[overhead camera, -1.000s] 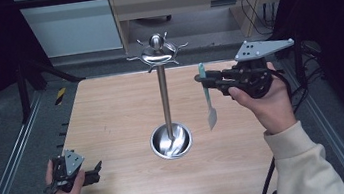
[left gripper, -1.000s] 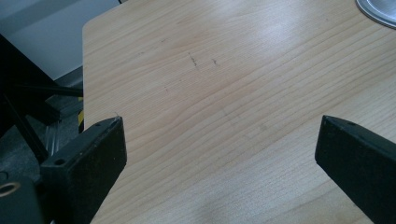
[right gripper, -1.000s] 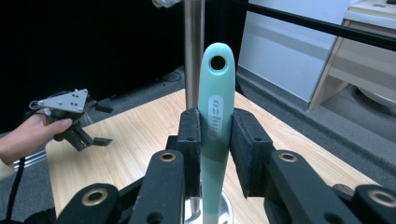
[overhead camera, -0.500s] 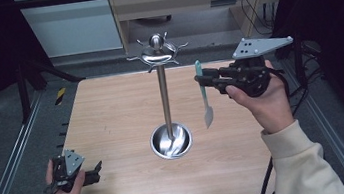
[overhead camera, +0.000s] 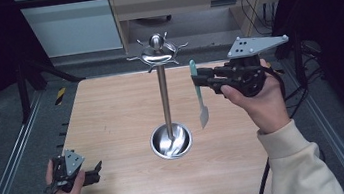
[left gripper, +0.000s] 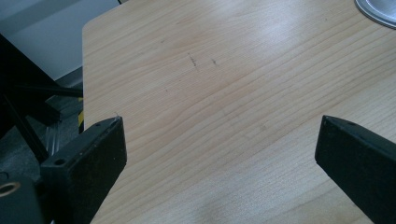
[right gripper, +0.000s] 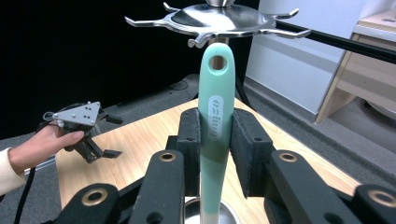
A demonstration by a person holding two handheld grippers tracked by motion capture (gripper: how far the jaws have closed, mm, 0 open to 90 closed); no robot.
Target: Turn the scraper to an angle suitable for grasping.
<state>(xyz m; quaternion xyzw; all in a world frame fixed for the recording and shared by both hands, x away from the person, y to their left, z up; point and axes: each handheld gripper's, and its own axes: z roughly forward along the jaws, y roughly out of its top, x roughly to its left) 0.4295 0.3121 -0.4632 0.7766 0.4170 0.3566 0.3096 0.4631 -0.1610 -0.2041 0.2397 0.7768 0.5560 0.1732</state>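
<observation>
Wooden bench (overhead camera: 112,115), dim room around. Right hand-held gripper (right gripper: 215,133) clamped on turquoise spatula (right gripper: 215,121), upright, hanging hole just beside rack (overhead camera: 158,56) hook, probably for hanging. Left hand-held gripper (overhead camera: 89,174) open, idle at bench edge.

In the right gripper view the turquoise utensil (right gripper: 215,130) is cut off below by the right gripper (right gripper: 216,154), its blade end hidden; the rack's top disc (right gripper: 219,19) is clipped by the upper edge; in the left gripper view the steel base (left gripper: 379,10) shows merely a corner sliver (the rest lies beyond the frame).
</observation>
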